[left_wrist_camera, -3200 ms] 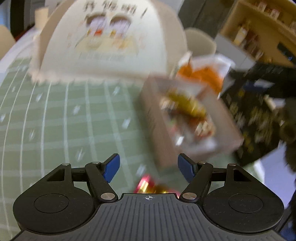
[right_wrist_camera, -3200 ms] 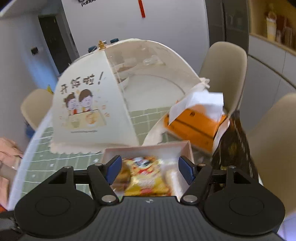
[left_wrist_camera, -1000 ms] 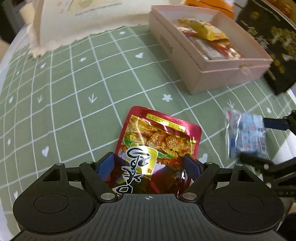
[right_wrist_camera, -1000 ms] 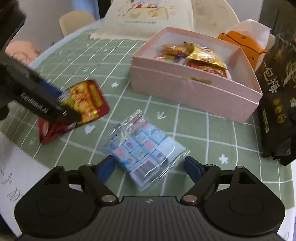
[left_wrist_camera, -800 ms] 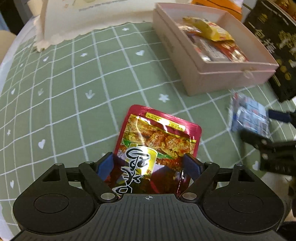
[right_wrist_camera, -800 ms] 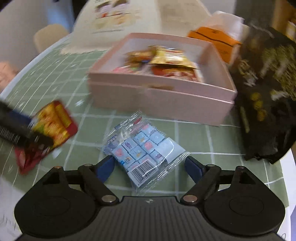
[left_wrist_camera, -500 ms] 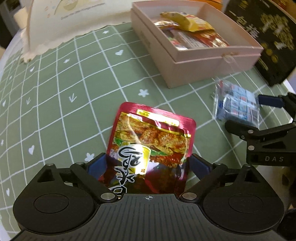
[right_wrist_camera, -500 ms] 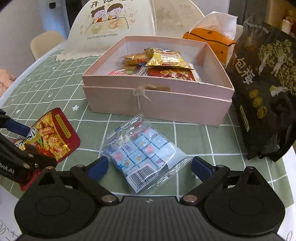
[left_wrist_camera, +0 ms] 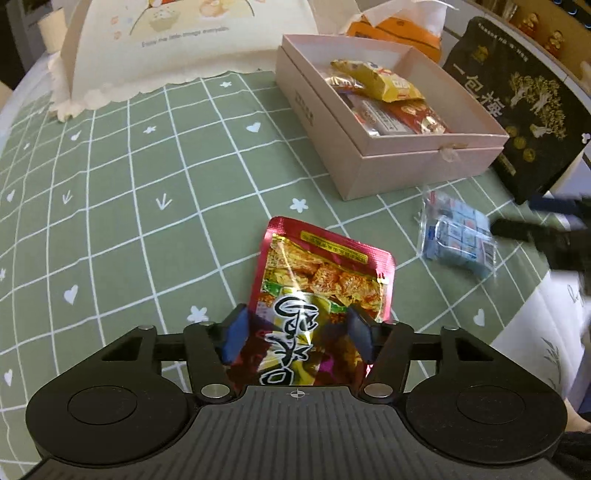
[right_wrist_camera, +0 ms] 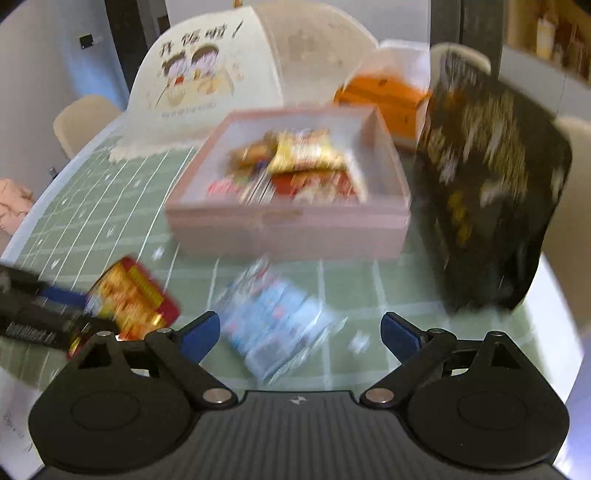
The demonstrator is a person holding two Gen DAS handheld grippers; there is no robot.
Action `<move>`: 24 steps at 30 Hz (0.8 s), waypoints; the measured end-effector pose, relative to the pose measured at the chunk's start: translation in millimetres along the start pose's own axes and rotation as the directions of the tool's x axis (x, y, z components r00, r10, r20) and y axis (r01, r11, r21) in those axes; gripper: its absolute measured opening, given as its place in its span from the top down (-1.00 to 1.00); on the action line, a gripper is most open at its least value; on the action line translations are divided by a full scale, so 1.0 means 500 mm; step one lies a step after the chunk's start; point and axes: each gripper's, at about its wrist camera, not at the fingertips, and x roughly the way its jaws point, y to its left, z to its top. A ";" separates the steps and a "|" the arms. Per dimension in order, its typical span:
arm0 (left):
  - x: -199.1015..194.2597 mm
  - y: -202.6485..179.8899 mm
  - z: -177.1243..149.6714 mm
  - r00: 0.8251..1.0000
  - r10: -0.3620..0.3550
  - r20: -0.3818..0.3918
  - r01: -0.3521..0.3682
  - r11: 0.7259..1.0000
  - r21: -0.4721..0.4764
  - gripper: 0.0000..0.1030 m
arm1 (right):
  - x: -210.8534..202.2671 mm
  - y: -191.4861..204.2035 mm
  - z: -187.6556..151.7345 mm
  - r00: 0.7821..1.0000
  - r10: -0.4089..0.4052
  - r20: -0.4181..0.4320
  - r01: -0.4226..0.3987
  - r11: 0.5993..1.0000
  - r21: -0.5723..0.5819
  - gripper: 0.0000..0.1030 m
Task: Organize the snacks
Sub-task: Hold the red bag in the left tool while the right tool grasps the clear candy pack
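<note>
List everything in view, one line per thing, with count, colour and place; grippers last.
red packet: 1, red and gold, on the cloth, between the left gripper's fingers
clear packet: 1, clear with blue pieces, on the cloth in front of the box
box: 1, pink, open, on the cloth, holds several snack packets
black bag: 1, black with gold print, right of the box
tissue pack: 1, orange, behind the box
food cover: 1, cream, cartoon print, far side
tablecloth: 1, green, white grid
left gripper: 1, black, blue pads, closing around the red packet
right gripper: 1, black, blue pads, wide, over the clear packet
</note>
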 end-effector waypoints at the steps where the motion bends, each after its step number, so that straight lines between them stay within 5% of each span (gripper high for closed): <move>1: -0.004 -0.001 -0.003 1.000 0.001 0.006 -0.001 1.000 0.004 -0.20 | 0.013 -0.008 0.012 1.000 0.000 -0.009 0.000 1.000 0.017 -0.85; 6: -0.008 0.002 -0.017 1.000 -0.011 0.013 0.011 1.000 -0.001 -0.20 | 0.046 -0.011 0.023 0.989 0.133 -0.064 -0.121 0.980 0.157 -0.75; 9: -0.006 0.015 -0.019 0.999 -0.036 0.014 0.036 0.999 -0.027 -0.20 | 0.033 0.055 -0.004 0.989 0.127 -0.074 -0.122 0.990 0.066 -0.66; 10: -0.007 0.020 -0.018 0.999 -0.045 0.015 0.045 0.998 -0.035 -0.17 | 0.030 0.081 -0.016 0.989 0.117 -0.085 -0.116 0.993 0.018 -0.48; 13: -0.021 0.043 -0.017 0.997 -0.059 0.054 0.062 0.996 -0.062 0.15 | 0.023 0.150 -0.051 0.990 0.095 -0.106 -0.108 0.987 -0.117 -0.31; 16: -0.026 0.082 -0.017 0.992 -0.100 0.076 0.108 0.988 -0.108 0.16 | 0.023 0.197 -0.075 0.987 0.105 -0.125 -0.128 0.973 -0.194 -0.15; 21: 0.000 0.113 -0.022 0.968 -0.249 0.040 0.253 0.955 -0.155 0.10 | 0.036 0.226 -0.087 0.985 0.100 -0.143 -0.126 0.975 -0.185 -0.15; 24: 0.003 0.106 -0.023 0.959 -0.278 0.045 0.282 0.951 -0.127 0.04 | 0.035 0.237 -0.093 0.988 0.087 -0.127 -0.112 0.972 -0.209 -0.16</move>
